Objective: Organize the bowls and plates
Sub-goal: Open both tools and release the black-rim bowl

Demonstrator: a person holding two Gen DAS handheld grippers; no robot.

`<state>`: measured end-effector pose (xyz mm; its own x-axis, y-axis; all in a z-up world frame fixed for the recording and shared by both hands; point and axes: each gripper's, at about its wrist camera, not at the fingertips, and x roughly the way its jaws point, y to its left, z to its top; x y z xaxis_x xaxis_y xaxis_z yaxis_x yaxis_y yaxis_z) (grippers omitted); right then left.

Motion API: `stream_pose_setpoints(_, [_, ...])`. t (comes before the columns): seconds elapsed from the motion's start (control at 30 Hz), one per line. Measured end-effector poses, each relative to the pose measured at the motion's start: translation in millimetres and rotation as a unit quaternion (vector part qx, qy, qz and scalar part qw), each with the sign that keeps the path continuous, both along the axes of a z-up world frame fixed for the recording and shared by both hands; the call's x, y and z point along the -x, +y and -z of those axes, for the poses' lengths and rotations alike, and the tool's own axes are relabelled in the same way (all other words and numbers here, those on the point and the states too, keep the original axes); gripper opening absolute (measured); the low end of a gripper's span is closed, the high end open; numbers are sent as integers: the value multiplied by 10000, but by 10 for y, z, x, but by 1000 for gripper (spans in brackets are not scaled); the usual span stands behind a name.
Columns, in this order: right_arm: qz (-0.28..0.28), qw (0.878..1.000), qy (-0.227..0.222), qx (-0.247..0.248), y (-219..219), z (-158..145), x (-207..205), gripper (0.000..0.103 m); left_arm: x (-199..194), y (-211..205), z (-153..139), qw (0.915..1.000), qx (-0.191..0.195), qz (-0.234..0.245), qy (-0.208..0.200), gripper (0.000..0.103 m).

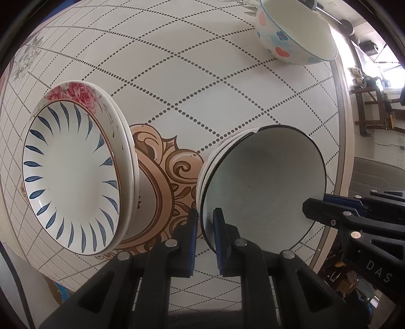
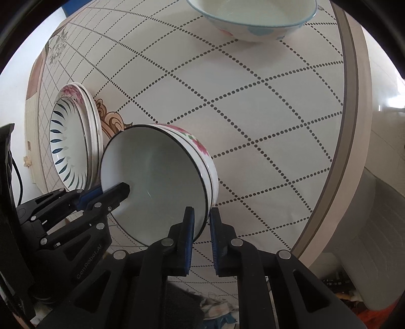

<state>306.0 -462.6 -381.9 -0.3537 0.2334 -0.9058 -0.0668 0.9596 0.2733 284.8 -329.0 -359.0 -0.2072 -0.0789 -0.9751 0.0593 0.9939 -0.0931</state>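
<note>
- Left wrist view: our left gripper (image 1: 205, 227) is clamped on the near rim of the black-rimmed bowl (image 1: 263, 184), one finger outside the wall and one inside. This bowl sits nested in a stack of bowls (image 1: 215, 162) on the counter (image 1: 227, 83).
- At the right of the same view, our right gripper (image 1: 312, 211) reaches in over the opposite rim.
- To the left stands a stack of plates (image 1: 71, 167), the top one with blue leaf strokes, a rose-patterned rim beneath it. A separate flowered bowl (image 1: 296, 33) rests further back, well apart.
- Right wrist view: our right gripper (image 2: 202, 225) is closed on the same black-rimmed bowl's (image 2: 157, 177) rim, which passes between its blue pads.
- Our left gripper (image 2: 114, 192) pinches the far-left rim. The plates (image 2: 68, 141) stand just beyond, and the flowered bowl (image 2: 253, 17) lies at the top.
</note>
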Motion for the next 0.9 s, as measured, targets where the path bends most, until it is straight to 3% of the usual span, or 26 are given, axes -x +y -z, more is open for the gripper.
stream_pose_setpoints(0.13, [76,10000,-16,-58,-65,-9,3,14,-8,31,-150,9999,73,-101,-66,10])
stream_pose_setpoints(0.3, [436,9983,-279,-256,-334,-181,-84,14,-286,21,-638,9968,164,-132,-766,12])
stream_pose_setpoints(0.33, [485,9979,-334,-258,-401,-222,-125,15,-382,2,-710,9958,214,-160,-873,16])
stream_pose_setpoints(0.4, [576,9967,-520,-235,-543,-304,-237,27,-607,-37,-806,9939,338,-224,-1028,23])
stream_pose_setpoints(0.47, [752,9944,-669,-314,-685,-356,-384,67,-857,-72,-823,9926,427,-277,-1100,27])
stream_pose_setpoints(0.53, [986,9906,-779,-544,-830,-382,-558,91,-1093,-110,-788,9918,535,-355,-1106,34])
stream_pose_setpoints(0.77, [1474,9825,-974,-587,-1117,-318,-1278,91,-1816,-432,-457,9939,729,-329,-752,34])
stream_pose_setpoints(0.9, [1515,9834,-945,-325,-1098,-161,-1605,89,-2011,-617,-228,9968,532,-96,-596,34])
